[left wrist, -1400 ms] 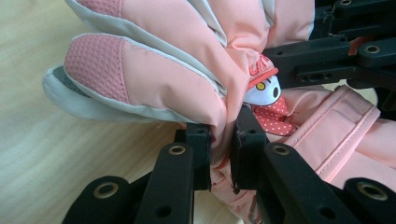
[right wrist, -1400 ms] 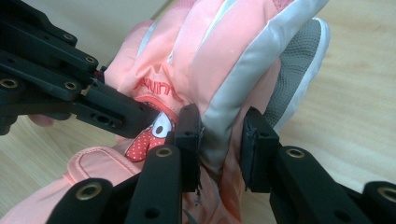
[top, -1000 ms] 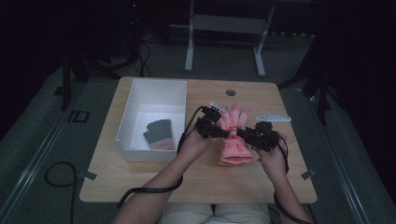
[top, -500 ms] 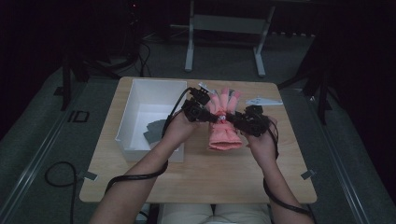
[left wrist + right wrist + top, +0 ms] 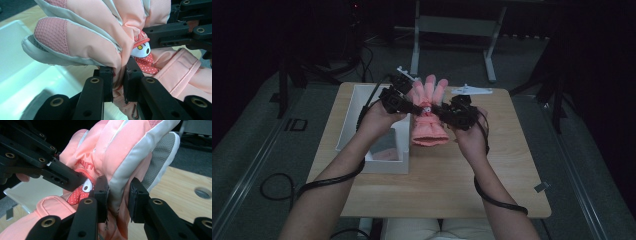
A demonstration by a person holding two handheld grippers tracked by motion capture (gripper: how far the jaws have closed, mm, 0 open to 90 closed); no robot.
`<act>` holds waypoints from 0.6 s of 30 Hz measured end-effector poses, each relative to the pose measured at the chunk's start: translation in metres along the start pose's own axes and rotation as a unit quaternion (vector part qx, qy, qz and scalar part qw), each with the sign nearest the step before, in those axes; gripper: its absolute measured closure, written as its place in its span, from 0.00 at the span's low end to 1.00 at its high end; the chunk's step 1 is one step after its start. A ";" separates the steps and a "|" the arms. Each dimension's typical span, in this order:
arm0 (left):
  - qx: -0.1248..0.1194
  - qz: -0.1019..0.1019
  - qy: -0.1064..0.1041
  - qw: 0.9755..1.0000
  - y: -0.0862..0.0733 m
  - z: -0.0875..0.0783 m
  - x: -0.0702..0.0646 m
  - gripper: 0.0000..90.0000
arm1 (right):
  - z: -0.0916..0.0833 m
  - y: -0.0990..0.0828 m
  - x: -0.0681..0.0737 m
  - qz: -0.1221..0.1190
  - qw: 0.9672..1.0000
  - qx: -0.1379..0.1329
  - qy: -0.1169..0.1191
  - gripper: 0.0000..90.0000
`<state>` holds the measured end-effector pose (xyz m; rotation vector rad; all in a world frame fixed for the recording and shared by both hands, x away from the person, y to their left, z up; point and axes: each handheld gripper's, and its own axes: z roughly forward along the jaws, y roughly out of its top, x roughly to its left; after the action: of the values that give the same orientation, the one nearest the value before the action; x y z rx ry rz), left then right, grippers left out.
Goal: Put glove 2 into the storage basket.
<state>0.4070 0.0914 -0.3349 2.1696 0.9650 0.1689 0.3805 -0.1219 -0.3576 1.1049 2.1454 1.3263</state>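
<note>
The pink glove (image 5: 429, 120) hangs in the air above the far middle of the tabletop (image 5: 492, 170), just beside the white bin (image 5: 357, 115). The left tool (image 5: 412, 106) pinches one side of the glove, and the right tool (image 5: 438, 111) pinches the other side. Its fingers point up.

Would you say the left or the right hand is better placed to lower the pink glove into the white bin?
Probably left. Both tools grip the pink glove, but the left tool sits nearest the white bin, partly above it; the right tool is across the glove.
</note>
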 end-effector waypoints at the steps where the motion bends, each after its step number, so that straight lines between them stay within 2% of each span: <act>1: 0.000 0.001 0.005 1.000 -0.002 -0.004 0.003 0.89 | 0.003 0.003 0.004 -0.001 1.000 0.000 0.002 0.80; 7: 0.011 -0.004 0.027 1.000 -0.015 -0.028 0.023 0.89 | 0.026 0.013 0.028 -0.006 1.000 -0.005 0.025 0.80; 9: 0.014 -0.008 0.029 0.999 -0.017 -0.031 0.027 0.89 | 0.029 0.014 0.031 -0.006 1.000 -0.005 0.028 0.80; 10: 0.019 -0.015 0.036 0.999 -0.023 -0.038 0.036 0.89 | 0.034 0.015 0.035 -0.007 0.999 -0.005 0.031 0.80; 12: 0.025 -0.022 0.039 0.999 -0.029 -0.044 0.044 0.89 | 0.049 0.019 0.049 -0.015 0.999 0.000 0.039 0.80; 18: 0.036 -0.034 0.060 0.997 -0.045 -0.060 0.064 0.89 | 0.075 0.022 0.072 -0.017 0.998 -0.002 0.059 0.80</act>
<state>0.4023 0.1901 -0.3330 2.2088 1.1253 0.2374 0.3952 -0.0173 -0.3687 1.0076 2.2333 1.4132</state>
